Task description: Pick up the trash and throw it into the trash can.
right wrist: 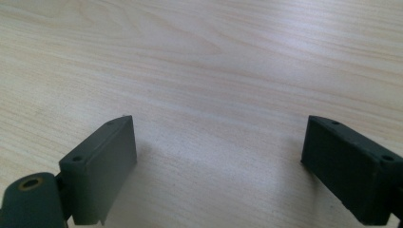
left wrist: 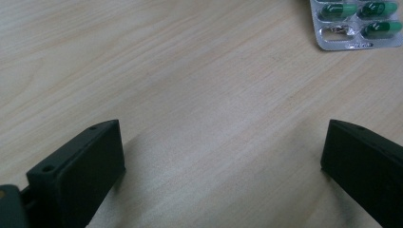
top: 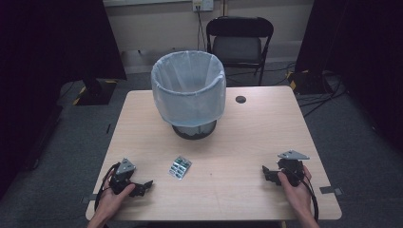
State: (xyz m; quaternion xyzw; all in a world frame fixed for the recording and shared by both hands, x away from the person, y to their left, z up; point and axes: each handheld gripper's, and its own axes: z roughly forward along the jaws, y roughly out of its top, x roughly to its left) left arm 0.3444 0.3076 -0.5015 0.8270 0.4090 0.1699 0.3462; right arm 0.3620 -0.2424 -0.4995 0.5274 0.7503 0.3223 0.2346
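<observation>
A foil blister pack of green capsules (top: 180, 167) lies flat on the wooden table (top: 247, 142), near the front and left of centre. It shows again as the blister pack (left wrist: 356, 23) at the top right of the left gripper view. My left gripper (top: 142, 186) rests at the front left, held in a hand, jaws wide apart over bare wood, a short way left of the pack. My right gripper (top: 267, 173) rests at the front right, open too, nothing between its jaws. A bin lined with a white bag (top: 188, 90) stands at the back centre of the table.
A black folding chair (top: 239, 40) stands behind the table. A round dark cable hole (top: 241, 99) sits right of the bin. Cables and dark equipment lie on the grey floor at both back corners.
</observation>
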